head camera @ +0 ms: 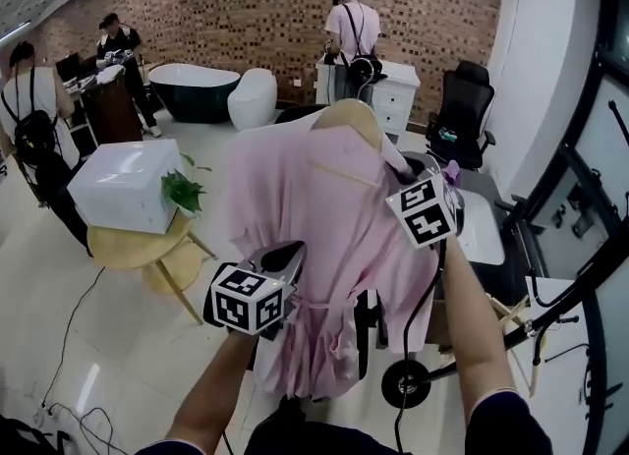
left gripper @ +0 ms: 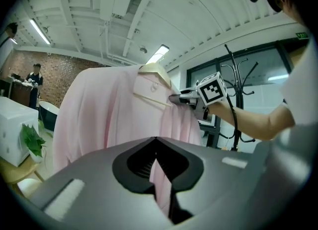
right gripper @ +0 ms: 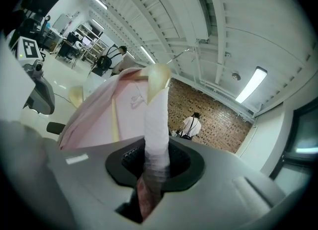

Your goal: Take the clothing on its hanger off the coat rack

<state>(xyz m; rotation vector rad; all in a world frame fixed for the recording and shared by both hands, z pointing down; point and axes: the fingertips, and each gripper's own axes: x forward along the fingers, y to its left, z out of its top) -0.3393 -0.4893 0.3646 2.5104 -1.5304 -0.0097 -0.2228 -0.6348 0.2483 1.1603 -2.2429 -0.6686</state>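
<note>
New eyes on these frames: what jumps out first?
A pink robe on a wooden hanger fills the centre of the head view. The right gripper is clamped on its shoulder at the hanger's end, the left gripper on the fabric lower down. A brick wall stands behind.

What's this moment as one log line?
left gripper: shut on pink cloth garment | right gripper: shut on its shoulder over pale wooden hanger | black coat rack: apart

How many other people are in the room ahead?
3 people: one at the far left edge, one back left near the bathtub, one back centre by the white cabinet. The pink garment may hide more.
</note>
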